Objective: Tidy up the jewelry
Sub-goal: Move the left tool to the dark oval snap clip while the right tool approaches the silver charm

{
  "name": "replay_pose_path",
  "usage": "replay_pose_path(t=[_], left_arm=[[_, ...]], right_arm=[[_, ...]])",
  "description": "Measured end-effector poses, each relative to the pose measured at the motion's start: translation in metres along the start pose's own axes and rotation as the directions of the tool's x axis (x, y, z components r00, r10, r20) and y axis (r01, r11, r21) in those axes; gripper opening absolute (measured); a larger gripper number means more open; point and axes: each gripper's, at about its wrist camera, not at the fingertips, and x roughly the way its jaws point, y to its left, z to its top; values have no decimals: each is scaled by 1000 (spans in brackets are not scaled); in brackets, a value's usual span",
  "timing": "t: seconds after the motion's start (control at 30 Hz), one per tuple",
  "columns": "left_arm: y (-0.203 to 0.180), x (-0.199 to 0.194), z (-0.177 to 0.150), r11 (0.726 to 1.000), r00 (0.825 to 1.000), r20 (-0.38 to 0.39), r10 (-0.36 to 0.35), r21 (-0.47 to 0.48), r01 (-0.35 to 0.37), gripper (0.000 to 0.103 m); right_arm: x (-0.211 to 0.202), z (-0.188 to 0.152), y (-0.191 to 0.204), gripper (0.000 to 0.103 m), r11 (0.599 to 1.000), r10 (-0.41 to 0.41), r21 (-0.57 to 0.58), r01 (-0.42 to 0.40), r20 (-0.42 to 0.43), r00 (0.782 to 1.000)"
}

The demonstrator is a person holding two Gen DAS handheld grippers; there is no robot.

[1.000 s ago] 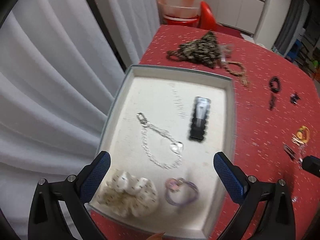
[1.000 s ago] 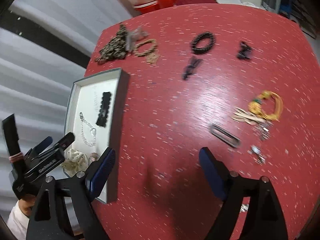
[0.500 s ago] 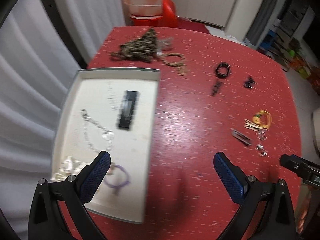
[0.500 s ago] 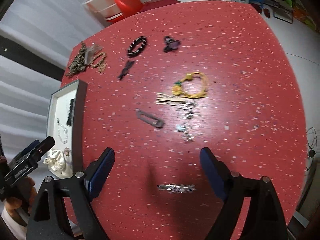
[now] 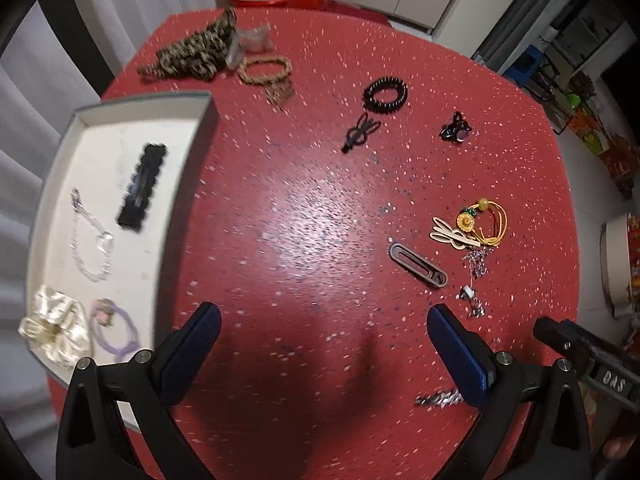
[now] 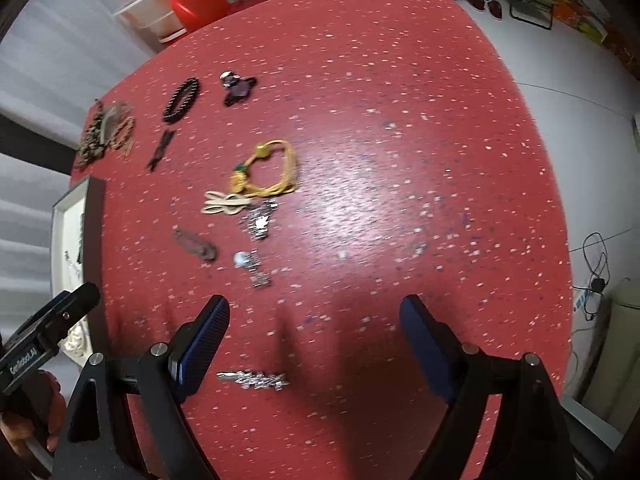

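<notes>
A shallow white-lined tray sits at the left of the red table. It holds a black hair clip, a silver chain, a cream scrunchie and a purple hair tie. Loose on the table are a yellow sunflower tie, a grey clip, a black coil tie and a silver rhinestone clip. My left gripper is open and empty above the table. My right gripper is open and empty, just above the rhinestone clip.
A leopard scrunchie and a braided bracelet lie at the far edge. A black bow, a black claw clip, a beige clip and small earrings are scattered right. Red stool and plastic tub stand beyond.
My left gripper has swung right, off the tray and over the open table. My right gripper has moved right and back; the rhinestone clip now lies near its left finger.
</notes>
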Motion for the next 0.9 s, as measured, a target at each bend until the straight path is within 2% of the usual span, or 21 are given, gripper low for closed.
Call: replay_pose_path(t=[0.23,0.3,0.37,0.5,0.63,0.9], left_arm=[[-17,31,10,999,999,-33,-3,-42,1,103],[-23,38,12,999,999,-39,-5,-43,3,103],[-28,44,14,999,999,-45,-3,-40,1,103],[-38,56,17,999,998,-56,2,-32,-3,103],[-48,66,19,999,998,-61,28,-24,-29,103],[-69,82,17,997,994,-69,82,2,-82,103]], right_arm=[[15,5,0,88,999,-6,-35,7,17,1000],[19,6,1,85,999,2,-38,-1,21,1000],[22,6,3,77,998,9,-57,-8,23,1000],[26,0,10,72,993,33,-116,-27,54,998],[32,-6,15,70,988,39,-154,-29,62,997],[37,-16,7,68,989,50,-142,-42,52,997]])
